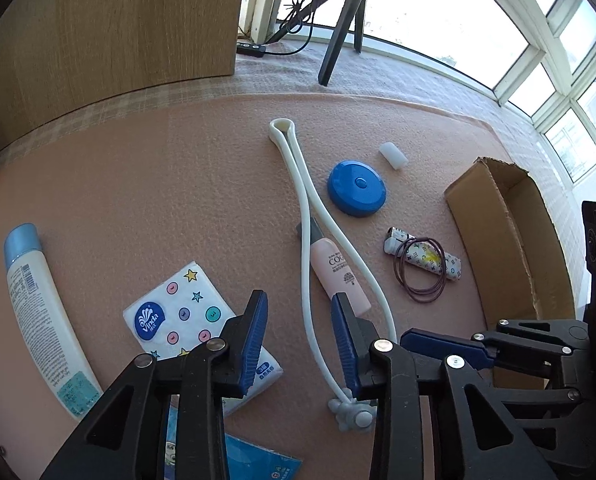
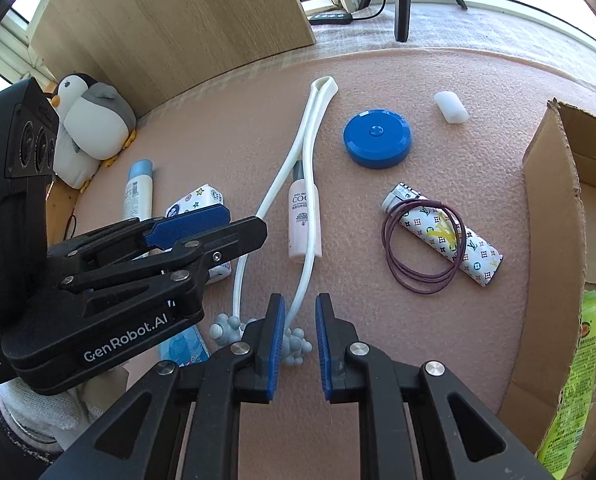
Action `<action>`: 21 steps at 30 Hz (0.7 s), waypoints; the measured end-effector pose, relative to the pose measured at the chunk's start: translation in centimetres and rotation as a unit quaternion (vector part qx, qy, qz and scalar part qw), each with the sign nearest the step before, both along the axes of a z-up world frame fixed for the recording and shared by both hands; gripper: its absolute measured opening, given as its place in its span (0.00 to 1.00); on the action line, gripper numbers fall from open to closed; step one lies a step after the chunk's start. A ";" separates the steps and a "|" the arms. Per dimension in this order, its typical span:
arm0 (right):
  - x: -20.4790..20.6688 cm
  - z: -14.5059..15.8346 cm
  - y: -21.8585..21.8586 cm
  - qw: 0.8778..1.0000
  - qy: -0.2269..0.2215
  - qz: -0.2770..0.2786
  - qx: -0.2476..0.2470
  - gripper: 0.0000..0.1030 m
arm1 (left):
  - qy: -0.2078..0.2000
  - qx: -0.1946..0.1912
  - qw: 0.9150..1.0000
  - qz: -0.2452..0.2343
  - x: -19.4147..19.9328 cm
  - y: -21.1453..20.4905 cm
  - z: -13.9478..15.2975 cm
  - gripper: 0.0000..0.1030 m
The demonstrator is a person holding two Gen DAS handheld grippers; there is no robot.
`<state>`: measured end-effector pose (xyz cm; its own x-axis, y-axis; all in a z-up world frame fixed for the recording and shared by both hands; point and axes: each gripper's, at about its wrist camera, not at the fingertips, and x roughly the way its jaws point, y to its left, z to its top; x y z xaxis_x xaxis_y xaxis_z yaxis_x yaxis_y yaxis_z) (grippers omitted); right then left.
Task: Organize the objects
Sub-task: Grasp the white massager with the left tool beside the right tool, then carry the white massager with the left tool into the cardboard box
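Note:
Small items lie scattered on a pink mat (image 1: 178,184). A white looped massager cord (image 1: 298,184) with grey knobbed ends (image 2: 298,348) runs down the middle, over a pink bottle (image 2: 303,220). My left gripper (image 1: 299,312) is open above the cord, its right fingertip beside the bottle's base and its left over a Vinda tissue pack (image 1: 178,316). My right gripper (image 2: 299,308) is open just above the knobbed ends, with nothing gripped. A blue round case (image 2: 377,138), a patterned lighter (image 2: 449,232) with purple hair ties (image 2: 417,272), and a white cap (image 2: 451,107) lie to the right.
An open cardboard box (image 2: 553,216) stands at the right edge with a green packet (image 2: 573,380) inside. A white bottle with a blue cap (image 1: 38,312) and a penguin plush (image 2: 94,120) sit at the left. A wooden panel (image 1: 110,32) and tripod legs (image 1: 337,40) stand behind. A blue packet (image 1: 254,460) lies near me.

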<state>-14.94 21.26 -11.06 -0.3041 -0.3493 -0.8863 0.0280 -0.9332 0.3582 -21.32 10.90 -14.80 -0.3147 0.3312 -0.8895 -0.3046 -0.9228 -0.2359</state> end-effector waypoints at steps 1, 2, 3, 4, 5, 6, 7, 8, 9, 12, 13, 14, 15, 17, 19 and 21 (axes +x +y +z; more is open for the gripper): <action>0.0 -0.1 0.0 1.000 -0.001 0.001 0.001 0.14 | -0.007 -0.001 1.000 -0.002 0.1 0.1 -0.3 0.26; 0.1 -0.1 0.0 1.000 -0.002 0.002 0.000 0.14 | -0.013 0.004 1.000 -0.003 0.1 0.1 -0.6 0.21; 0.2 -0.2 0.0 1.000 -0.002 0.003 -0.002 0.14 | -0.017 0.012 1.000 -0.005 0.3 0.1 -0.7 0.17; 0.3 -0.2 0.0 1.000 -0.002 0.004 -0.003 0.14 | -0.021 0.017 1.000 -0.006 0.6 0.1 -1.0 0.15; 0.5 -0.2 0.1 1.000 -0.002 0.006 -0.003 0.13 | -0.022 0.018 1.000 -0.005 0.9 0.1 -1.2 0.11; 0.6 -0.2 0.1 1.000 -0.003 0.008 -0.004 0.13 | -0.021 0.022 1.000 -0.004 1.2 0.1 -1.3 0.10; 0.8 -0.2 0.0 1.000 -0.004 0.011 -0.003 0.13 | -0.021 0.026 0.999 -0.003 1.6 0.1 -1.3 0.09; 1.1 -0.1 0.0 1.000 -0.004 0.015 -0.001 0.13 | -0.019 0.028 0.999 -0.001 1.9 -0.1 -1.3 0.09; 1.4 -0.1 -0.1 1.000 -0.004 0.020 0.003 0.13 | -0.019 0.031 0.999 0.001 2.4 -0.1 -1.3 0.09; 2.2 -0.1 -0.6 0.999 -0.004 0.033 0.009 0.13 | -0.019 0.039 0.999 0.006 3.7 -0.7 -1.4 0.09; 2.5 -0.2 -0.7 0.999 -0.005 0.038 0.010 0.13 | -0.018 0.040 0.999 0.007 4.3 -1.0 -1.4 0.09; 2.8 -0.2 -0.8 0.999 -0.006 0.042 0.011 0.13 | -0.017 0.039 0.999 0.008 4.9 -1.1 -1.4 0.09; 3.2 -0.2 -1.0 0.999 -0.007 0.046 0.012 0.13 | -0.016 0.039 0.999 0.008 5.5 -1.2 -1.4 0.10; 4.0 -0.3 -1.4 0.999 -0.008 0.052 0.012 0.13 | -0.014 0.040 0.999 0.012 6.8 -1.4 -1.4 0.10; 4.9 -0.4 -1.9 0.998 -0.005 0.056 0.012 0.12 | -0.009 0.041 0.999 0.015 8.1 -1.7 -1.3 0.10; 5.8 -0.3 -2.4 0.998 -0.001 0.058 0.013 0.10 | -0.006 0.041 0.999 0.022 9.2 -1.8 -1.2 0.10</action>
<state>-9.13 18.91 -11.36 -0.2616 -0.3595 -0.8957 0.1358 -0.9325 0.3346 -12.09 9.06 -16.02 -0.3201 0.3893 -0.8637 -0.2606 -0.9127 -0.3148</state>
